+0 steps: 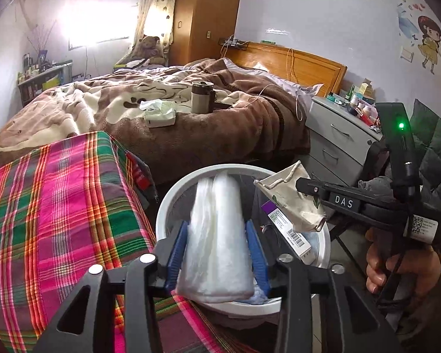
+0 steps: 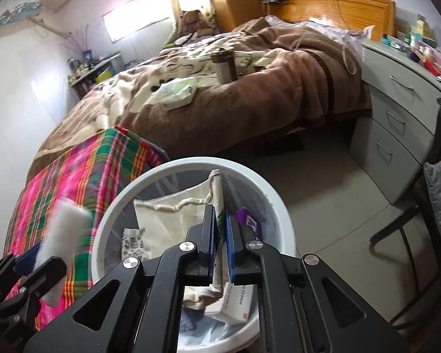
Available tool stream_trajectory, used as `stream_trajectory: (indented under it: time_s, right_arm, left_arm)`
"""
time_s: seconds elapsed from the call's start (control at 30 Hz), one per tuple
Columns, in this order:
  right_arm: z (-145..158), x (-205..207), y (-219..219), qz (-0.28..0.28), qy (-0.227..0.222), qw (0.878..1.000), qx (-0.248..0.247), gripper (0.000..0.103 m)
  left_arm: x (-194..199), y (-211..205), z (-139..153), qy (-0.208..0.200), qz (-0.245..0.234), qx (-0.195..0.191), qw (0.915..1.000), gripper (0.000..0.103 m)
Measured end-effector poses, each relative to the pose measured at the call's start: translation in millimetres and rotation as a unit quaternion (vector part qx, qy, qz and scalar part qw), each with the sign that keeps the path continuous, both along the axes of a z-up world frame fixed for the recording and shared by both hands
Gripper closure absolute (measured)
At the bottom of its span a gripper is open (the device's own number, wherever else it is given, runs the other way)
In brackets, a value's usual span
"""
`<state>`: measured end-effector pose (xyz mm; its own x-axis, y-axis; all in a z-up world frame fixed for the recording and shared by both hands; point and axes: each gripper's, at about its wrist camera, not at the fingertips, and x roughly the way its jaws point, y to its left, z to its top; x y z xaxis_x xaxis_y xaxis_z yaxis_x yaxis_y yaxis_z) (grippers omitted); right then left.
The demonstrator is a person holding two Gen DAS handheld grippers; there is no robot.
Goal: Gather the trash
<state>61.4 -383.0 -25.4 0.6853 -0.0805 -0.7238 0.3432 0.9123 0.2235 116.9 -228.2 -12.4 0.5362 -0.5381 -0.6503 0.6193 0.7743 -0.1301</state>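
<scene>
Over the bin (image 1: pixel 167 206), both tongs loaded

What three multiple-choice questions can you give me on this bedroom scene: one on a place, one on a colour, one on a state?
1. Where does the cup stand?
A. On the drawers
B. On the bed
C. On the floor

2. What colour is the rim of the bin?
A. White
B. Red
C. Black

3. How is the right gripper?
A. Wide open and empty
B. Shut on the cup
C. Shut on the cloth bag

Answers:
1 B: the cup stands upright on the brown blanket.
2 A: the round rim shows white in both views.
3 C: the blue pads pinch the beige cloth above the bin.
</scene>
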Motion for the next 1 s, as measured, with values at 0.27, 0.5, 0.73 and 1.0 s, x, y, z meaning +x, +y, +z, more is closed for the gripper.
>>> stream_trajectory:
  time_s: [0.27, 0.5, 0.73, 1.0]
  right_arm:
    - [6.8, -9.0, 3.5, 0.009, -0.018, 1.000, -0.001, 0.071]
    - [13.1, -18.5, 13.7, 0.008, -0.029, 1.000, -0.004, 0.070]
    - [20.9, -39.4, 34.7, 0.018, -0.051, 0.998, -0.012, 0.070]
    - [31.2, -71.7, 73.3, 0.048, -0.095, 0.994, -0.040, 0.046]
  left_arm:
    - [-6.0, 6.8, 5.2, -0.002, 0.004, -0.005, 1.0000, 0.048]
    - [-15.1, 19.8, 12.3, -0.006, 0.019, -0.010, 0.9997, 0.043]
    - [-33.0, 41.9, 18.1, -0.028, 0.067, 0.005, 0.9973, 0.042]
    - [-69.0, 79.2, 26.2, -0.059, 0.116, 0.003, 0.9915, 0.041]
